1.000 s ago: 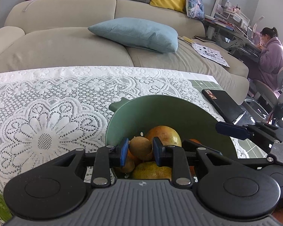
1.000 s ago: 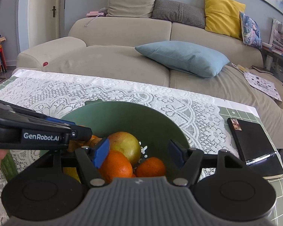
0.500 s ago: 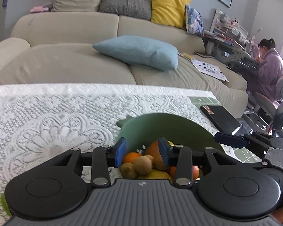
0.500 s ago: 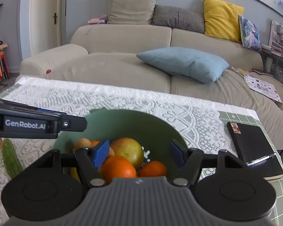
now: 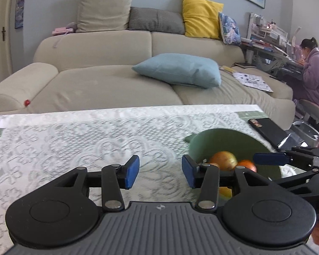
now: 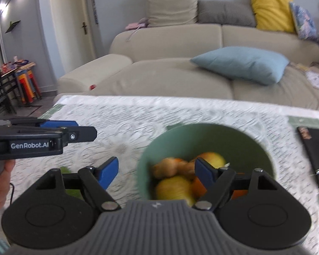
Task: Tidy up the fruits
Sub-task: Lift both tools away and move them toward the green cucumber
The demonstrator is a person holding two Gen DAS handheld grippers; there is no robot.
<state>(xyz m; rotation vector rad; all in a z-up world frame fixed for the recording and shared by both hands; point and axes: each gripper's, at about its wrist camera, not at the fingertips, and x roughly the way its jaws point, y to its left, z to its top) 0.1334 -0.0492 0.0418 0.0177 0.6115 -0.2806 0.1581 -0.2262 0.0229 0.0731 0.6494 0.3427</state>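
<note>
The left claw [image 5: 160, 174] stands with its jaws apart, having just been opening, and nothing lies between its blue pads [image 5: 132, 172]; only the white lace cloth [image 5: 78, 140] shows through the gap. It hangs above the worktop, just left of the green bowl [image 5: 219, 140]. The right claw [image 6: 157, 173] is likewise spread wide, its jaws having just opened further, and grips nothing: its left pad is over the lace cloth outside the bowl, its right pad over the fruit, and the near rim of the bowl shows between them. Whether either pad touches anything cannot be told through the blur.

The fruits sit piled in the bowl: a yellow-red apple [image 6: 212, 158], a yellow fruit [image 6: 174, 188] nearest the claw, brown kiwis [image 6: 165, 167] and an orange [image 5: 245, 165]. The bowl rests on the lace cloth towards the right side of the worktop. A black notebook [image 6: 315, 150] lies near it on the right, apart from it. Beyond the worktop stands a beige sofa [image 5: 108, 78] with a light blue cushion [image 5: 178, 70]. A person in a purple robe [image 5: 314, 72] sits at a desk at the far right.
</note>
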